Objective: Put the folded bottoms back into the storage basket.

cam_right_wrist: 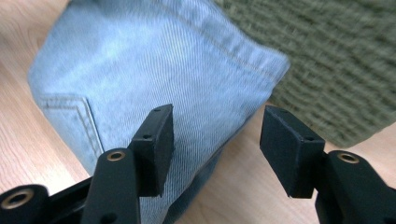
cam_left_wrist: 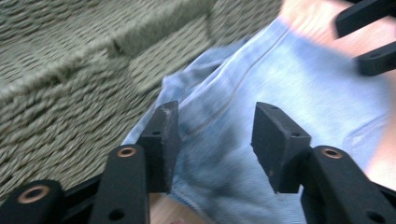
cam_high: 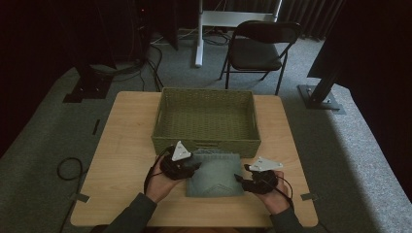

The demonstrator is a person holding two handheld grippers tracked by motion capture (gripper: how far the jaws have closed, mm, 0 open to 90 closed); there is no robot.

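A: Two grippers at the near edge of the bench (cam_high: 121,141), one per hand. Left gripper (cam_high: 194,166) sits at the left edge of the folded jeans (cam_high: 214,174), right gripper (cam_high: 241,179) at the right edge.

B: Finger state?

A: Left fingers (cam_left_wrist: 164,140) parted about halfway, denim under the gap, pads not pressing on it. Right fingers (cam_right_wrist: 156,142) likewise parted; the jeans' corner lies below the gap, nothing gripped.

B: Jeans position?

A: Flat on the bench between the two hands, folded to a rough square, back pocket stitching facing up on the near side. Far edge is touching or just short of the basket's front wall, can't tell which.

B: Basket?

A: Green woven basket (cam_high: 160,116), rectangular, mid-bench directly behind the jeans. Inside looks bare in the high view.

B: Beyond that?

A: Grey carpet (cam_high: 350,160), a black folding chair (cam_high: 260,46) past the far bench edge, a white stand leg (cam_high: 198,34) to its left.
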